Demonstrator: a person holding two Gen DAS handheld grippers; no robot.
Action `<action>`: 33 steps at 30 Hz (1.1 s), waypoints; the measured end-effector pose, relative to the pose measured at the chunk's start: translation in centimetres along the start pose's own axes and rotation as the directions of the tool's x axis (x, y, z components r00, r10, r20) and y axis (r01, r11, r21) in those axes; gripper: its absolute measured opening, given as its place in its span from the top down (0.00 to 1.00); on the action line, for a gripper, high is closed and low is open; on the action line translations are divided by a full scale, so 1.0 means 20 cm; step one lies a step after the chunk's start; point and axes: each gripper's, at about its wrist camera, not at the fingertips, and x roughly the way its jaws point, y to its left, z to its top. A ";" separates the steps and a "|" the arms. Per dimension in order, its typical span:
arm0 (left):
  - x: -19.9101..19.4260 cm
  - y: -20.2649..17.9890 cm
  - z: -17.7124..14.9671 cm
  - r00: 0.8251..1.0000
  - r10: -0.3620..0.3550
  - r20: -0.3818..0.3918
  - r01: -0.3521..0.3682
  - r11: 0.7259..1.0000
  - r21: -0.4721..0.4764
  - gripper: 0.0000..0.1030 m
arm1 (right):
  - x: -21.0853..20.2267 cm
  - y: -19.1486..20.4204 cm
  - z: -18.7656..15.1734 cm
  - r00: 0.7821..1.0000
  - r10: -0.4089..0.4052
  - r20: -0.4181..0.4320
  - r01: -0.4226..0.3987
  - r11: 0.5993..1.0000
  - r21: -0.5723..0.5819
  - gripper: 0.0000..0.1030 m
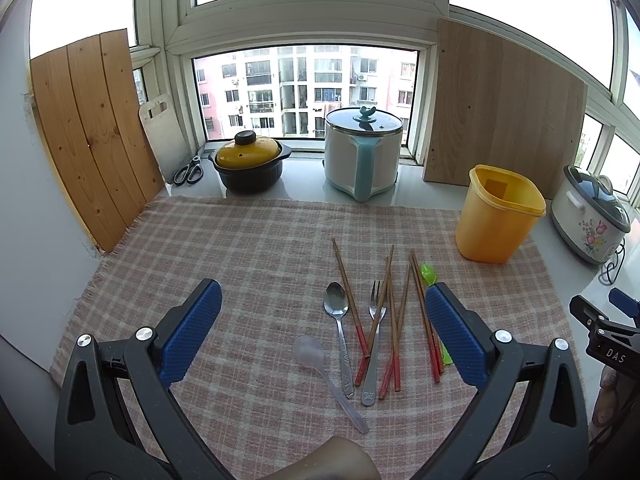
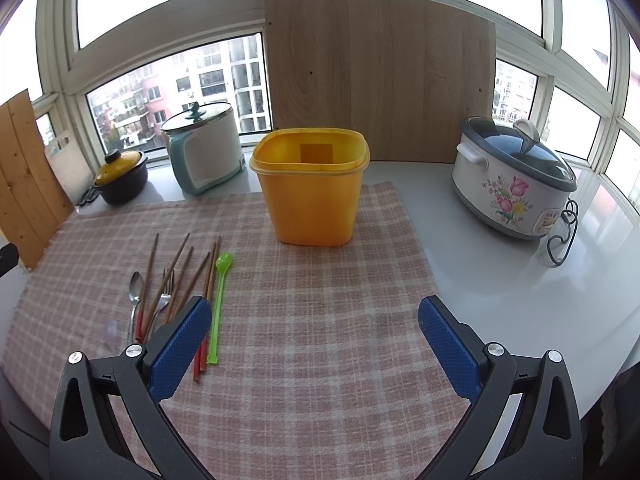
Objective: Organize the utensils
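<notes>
Both black grippers with blue pads, left gripper (image 1: 322,332) and right gripper (image 2: 314,338), hover released and empty over the pink checked woven cloth (image 2: 320,320). Beyond stands the empty yellow plastic tub (image 2: 310,190), presumably the destination. Scattered red-tipped wooden chopsticks (image 1: 394,320), steel spoon (image 1: 338,320), steel fork (image 1: 374,340) await collection.

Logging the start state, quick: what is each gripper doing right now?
Left gripper: open, holding nothing, above the utensils.
Right gripper: open, holding nothing, facing the yellow container.
</notes>
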 end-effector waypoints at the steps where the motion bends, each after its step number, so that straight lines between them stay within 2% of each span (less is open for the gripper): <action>1: 0.00 0.00 0.00 1.000 0.000 0.000 0.000 1.000 0.000 0.00 | 0.00 0.00 0.00 1.000 0.001 -0.001 -0.001 1.000 0.000 0.00; 20: 0.03 0.04 -0.04 0.999 -0.001 -0.034 0.001 1.000 -0.010 0.00 | 0.02 0.01 -0.01 0.999 0.000 -0.037 0.000 1.000 0.004 0.00; 33: 0.19 0.10 -0.10 0.991 0.076 -0.110 -0.077 0.997 -0.007 0.00 | 0.01 0.01 0.00 0.999 -0.030 -0.044 0.030 1.000 -0.003 0.01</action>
